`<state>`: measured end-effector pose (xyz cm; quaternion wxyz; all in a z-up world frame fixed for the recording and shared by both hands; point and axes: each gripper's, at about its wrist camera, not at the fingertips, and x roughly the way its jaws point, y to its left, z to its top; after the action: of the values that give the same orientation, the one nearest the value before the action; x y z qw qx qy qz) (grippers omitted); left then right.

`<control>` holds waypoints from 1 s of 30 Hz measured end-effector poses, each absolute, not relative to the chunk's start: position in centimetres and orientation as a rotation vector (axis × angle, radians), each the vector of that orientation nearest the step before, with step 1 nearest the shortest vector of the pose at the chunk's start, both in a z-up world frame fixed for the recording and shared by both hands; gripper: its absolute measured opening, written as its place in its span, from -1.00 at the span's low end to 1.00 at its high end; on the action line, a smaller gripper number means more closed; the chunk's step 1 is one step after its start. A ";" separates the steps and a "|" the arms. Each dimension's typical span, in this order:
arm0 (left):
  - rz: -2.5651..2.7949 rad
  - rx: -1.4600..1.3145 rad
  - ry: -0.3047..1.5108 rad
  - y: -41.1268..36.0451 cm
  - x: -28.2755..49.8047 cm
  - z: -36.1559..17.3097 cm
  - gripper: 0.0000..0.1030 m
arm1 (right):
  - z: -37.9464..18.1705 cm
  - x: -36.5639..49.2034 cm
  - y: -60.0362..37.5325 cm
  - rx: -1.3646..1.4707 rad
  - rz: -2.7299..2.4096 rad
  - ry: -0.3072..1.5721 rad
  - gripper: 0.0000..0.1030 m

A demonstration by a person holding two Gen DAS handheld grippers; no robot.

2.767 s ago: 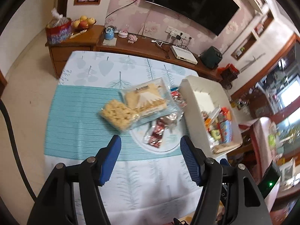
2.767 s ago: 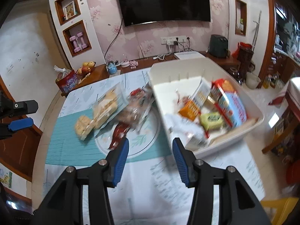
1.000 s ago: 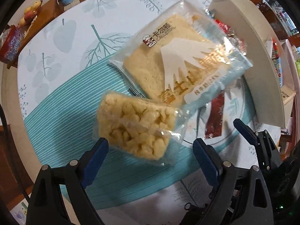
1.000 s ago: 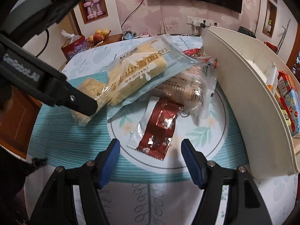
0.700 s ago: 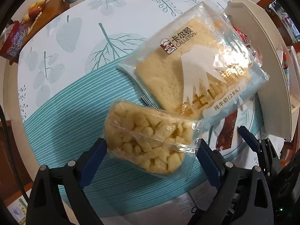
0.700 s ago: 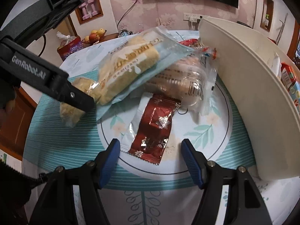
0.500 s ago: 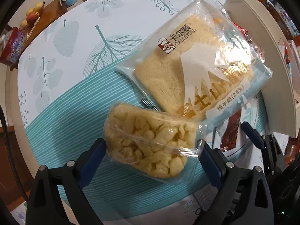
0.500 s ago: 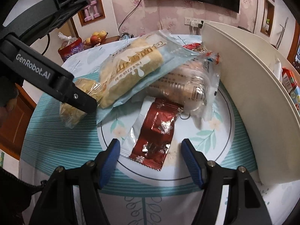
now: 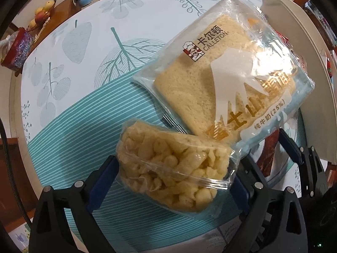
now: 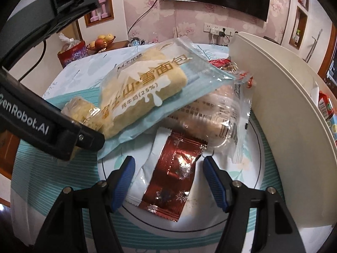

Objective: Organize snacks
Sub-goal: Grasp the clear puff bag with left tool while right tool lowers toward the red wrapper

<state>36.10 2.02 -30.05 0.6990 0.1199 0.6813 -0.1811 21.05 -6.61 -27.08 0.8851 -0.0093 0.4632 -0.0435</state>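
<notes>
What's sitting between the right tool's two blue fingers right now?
The dark red foil packet lies between the right tool fingers, flat on the white plate, as the right wrist view shows. The jaws stand open, not gripping.

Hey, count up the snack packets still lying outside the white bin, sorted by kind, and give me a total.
Puffed-corn bars in clear wrap: 1
Calleton bread packs: 1
Dark red foil sachets: 1
Clear-wrapped brown rolls: 1
Red-wrapped snacks at the back, mostly hidden: 1
Total: 5
</notes>
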 end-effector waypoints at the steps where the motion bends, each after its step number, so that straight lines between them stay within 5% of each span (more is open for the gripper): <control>1: -0.400 0.257 1.519 2.3 36.3 -30.2 0.86 | -27.0 21.0 -6.7 -0.016 -0.090 0.962 0.13; 10: -0.373 0.234 1.525 3.0 35.6 -30.2 0.69 | -26.8 20.5 -7.3 -0.008 -0.044 0.980 -0.03; 30: -0.372 0.123 1.507 5.9 27.2 -25.0 0.68 | -22.0 17.1 -8.2 0.051 -0.052 0.932 -0.04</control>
<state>27.20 5.94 -24.97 0.7120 0.0555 0.6796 -0.1679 17.10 -8.15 -22.02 0.8927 0.0245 0.4493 -0.0253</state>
